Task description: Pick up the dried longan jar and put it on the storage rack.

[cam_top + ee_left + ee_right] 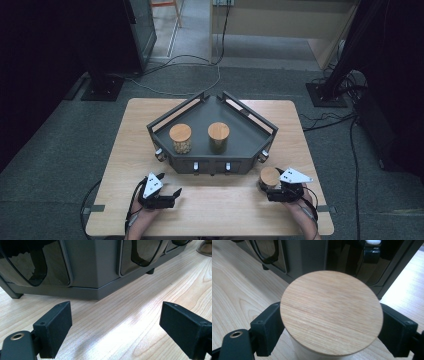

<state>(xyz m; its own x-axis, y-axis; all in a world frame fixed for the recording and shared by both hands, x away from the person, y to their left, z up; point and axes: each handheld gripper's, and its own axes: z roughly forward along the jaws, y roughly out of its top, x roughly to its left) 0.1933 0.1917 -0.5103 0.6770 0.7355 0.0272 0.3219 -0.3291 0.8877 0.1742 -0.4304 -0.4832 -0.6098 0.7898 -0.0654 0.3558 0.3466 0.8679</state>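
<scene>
A dark grey corner shelf (250, 131) stands mid-table with two wooden-lidded jars on it, one at the left (180, 138) and one at the right (218, 136). A third jar with a round wooden lid (269, 176) (331, 312) stands on the table by the shelf's front right corner. My right gripper (274, 191) (331, 327) is open, its jaws spread wide on either side of this jar just under the lid. My left gripper (175, 196) (115, 325) is open low over the table before the shelf's front (95, 265), with nothing between its jaws.
The wooden table (225, 210) has bare room between the two grippers and to the left of the shelf. The shelf front carries dark smoked panels (37, 267) and small knobs (196, 165). Stands and cables lie on the floor behind.
</scene>
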